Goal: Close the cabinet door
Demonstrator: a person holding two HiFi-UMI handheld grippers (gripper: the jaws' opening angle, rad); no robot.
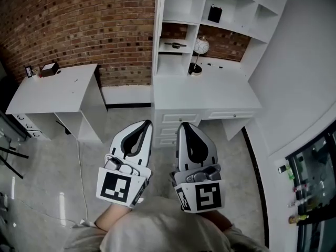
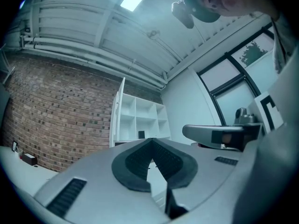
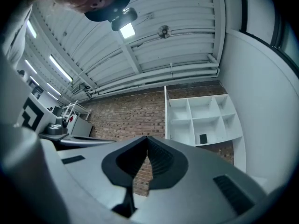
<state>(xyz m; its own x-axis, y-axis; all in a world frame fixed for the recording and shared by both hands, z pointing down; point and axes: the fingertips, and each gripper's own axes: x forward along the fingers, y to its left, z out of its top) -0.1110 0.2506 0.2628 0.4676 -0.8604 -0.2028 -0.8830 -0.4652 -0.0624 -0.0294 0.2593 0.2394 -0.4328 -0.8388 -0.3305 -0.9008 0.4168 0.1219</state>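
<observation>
Two tools low centre in head view: your left hand-held gripper [image 1: 146,125] and right hand-held gripper [image 1: 184,126], well apart from the white cabinet [image 1: 181,4] at top, its door [image 1: 157,30] open, edge-on. Left gripper view: jaws together, empty; door [image 2: 119,111] centre. Right gripper view: jaws together, empty; door [image 3: 166,111] right of centre.

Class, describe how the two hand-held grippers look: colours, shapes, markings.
Both the left gripper and right gripper have white, tapering shells with black ribbed pads inside. Each carries a cube with black-and-white square markers at the back.
</observation>
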